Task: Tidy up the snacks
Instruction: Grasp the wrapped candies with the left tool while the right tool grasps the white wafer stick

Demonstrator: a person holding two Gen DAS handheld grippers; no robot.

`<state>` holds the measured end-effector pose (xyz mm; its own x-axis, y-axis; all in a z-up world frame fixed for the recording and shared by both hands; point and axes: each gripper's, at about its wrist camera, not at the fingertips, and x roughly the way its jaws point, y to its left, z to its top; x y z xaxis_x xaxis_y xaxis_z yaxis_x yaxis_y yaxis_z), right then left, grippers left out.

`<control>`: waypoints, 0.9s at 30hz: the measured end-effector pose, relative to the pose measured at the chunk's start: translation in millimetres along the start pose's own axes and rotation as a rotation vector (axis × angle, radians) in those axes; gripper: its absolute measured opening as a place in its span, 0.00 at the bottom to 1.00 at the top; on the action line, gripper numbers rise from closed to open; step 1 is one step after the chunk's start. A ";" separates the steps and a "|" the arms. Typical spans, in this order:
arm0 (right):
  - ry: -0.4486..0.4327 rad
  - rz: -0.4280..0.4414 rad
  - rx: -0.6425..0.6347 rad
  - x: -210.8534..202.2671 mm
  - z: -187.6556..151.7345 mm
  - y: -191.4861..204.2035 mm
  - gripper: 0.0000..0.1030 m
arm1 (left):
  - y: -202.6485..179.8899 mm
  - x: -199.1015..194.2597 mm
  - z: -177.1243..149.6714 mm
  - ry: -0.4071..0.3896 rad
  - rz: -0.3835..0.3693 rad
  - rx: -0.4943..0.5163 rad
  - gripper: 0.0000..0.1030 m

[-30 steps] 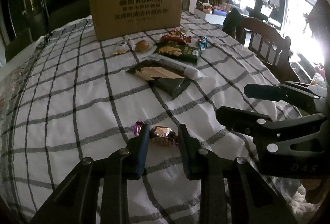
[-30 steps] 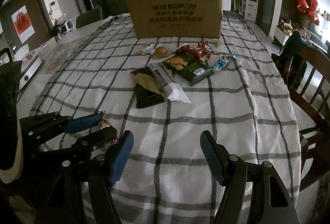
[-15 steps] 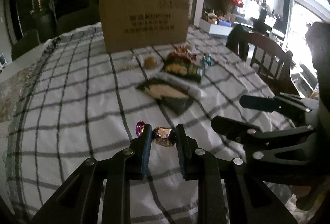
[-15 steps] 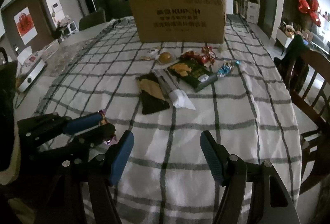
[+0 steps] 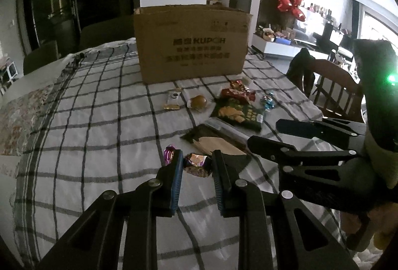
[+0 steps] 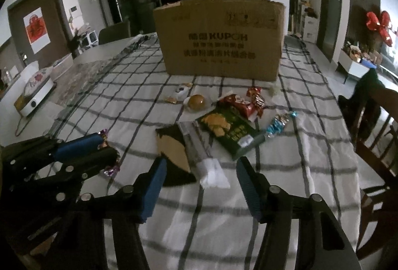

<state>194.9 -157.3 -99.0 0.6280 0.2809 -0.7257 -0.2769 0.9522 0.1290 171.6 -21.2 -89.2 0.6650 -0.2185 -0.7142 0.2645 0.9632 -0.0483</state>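
Beyond the snacks on the checked tablecloth (image 5: 99, 120), the KUPOH cardboard box (image 5: 191, 46) stands straight ahead, well apart from your left gripper (image 5: 196, 165), the nearer of the 2. Its jaws pinch a foil-wrapped candy (image 5: 197, 164) crosswise, twisted ends outward; your right gripper (image 6: 201, 178) gapes wide, empty. Since 1.0 s ago the left jaws narrowed, and the candy appears lifted.

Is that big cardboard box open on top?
Open: the cardboard box shows a bare rim with no flaps across it. What it holds cannot be seen.
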 end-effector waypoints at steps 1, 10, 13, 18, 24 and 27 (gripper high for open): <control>0.009 0.009 0.000 4.9 1.9 -1.2 0.52 | 0.8 1.9 0.4 0.001 -0.001 -0.003 0.23; 0.061 0.049 0.001 34.8 7.3 -4.9 0.39 | 1.8 19.0 3.1 0.022 -0.003 -0.011 0.23; 0.067 0.047 -0.003 41.0 9.0 -6.6 0.38 | 2.9 22.7 4.1 0.025 -0.006 -0.018 0.23; 0.083 0.053 -0.012 50.0 11.1 -7.6 0.35 | 4.1 27.1 6.0 0.028 -0.007 -0.024 0.23; 0.100 0.056 -0.019 56.3 11.4 -6.0 0.30 | 6.2 29.4 5.7 0.037 -0.006 -0.032 0.23; 0.105 0.054 -0.021 56.8 11.6 -6.2 0.27 | 7.0 29.7 5.3 0.043 -0.008 -0.038 0.23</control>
<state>240.7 -145.9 -133.1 0.5328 0.3166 -0.7848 -0.3240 0.9330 0.1565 196.8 -21.8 -107.1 0.6324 -0.2203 -0.7426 0.2425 0.9668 -0.0803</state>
